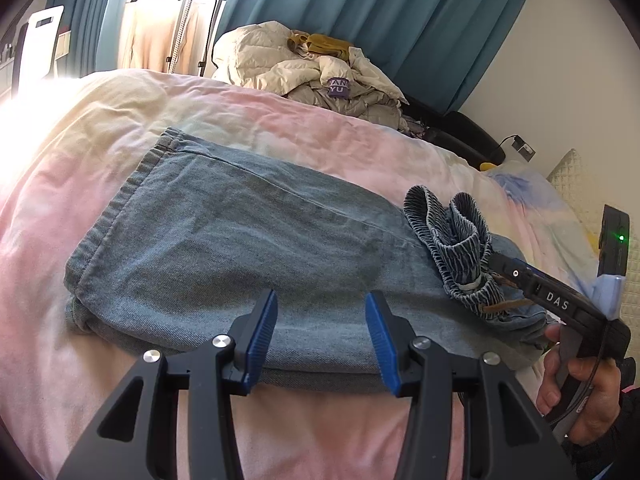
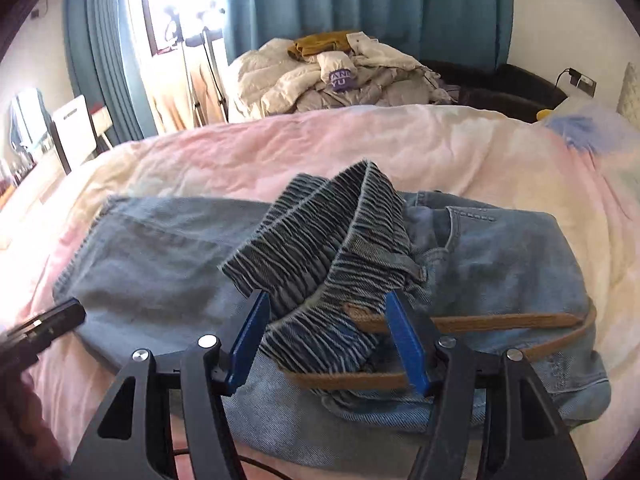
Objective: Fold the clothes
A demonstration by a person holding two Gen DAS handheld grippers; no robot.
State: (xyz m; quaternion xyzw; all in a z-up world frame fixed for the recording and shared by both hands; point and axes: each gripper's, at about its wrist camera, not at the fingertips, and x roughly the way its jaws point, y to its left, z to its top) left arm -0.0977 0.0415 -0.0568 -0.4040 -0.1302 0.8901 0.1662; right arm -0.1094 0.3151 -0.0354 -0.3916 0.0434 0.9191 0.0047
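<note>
On the side of the right gripper (image 1: 556, 304), as your left wrist camera sees it, you can read the white letters "DAS". Over on the heap of pale quilted jackets (image 1: 304, 68), a purple label (image 1: 339, 87) carries white lettering in two lines, roughly "ANG" above "YU"; its edges are cut off, so you cannot read it whole.
</note>
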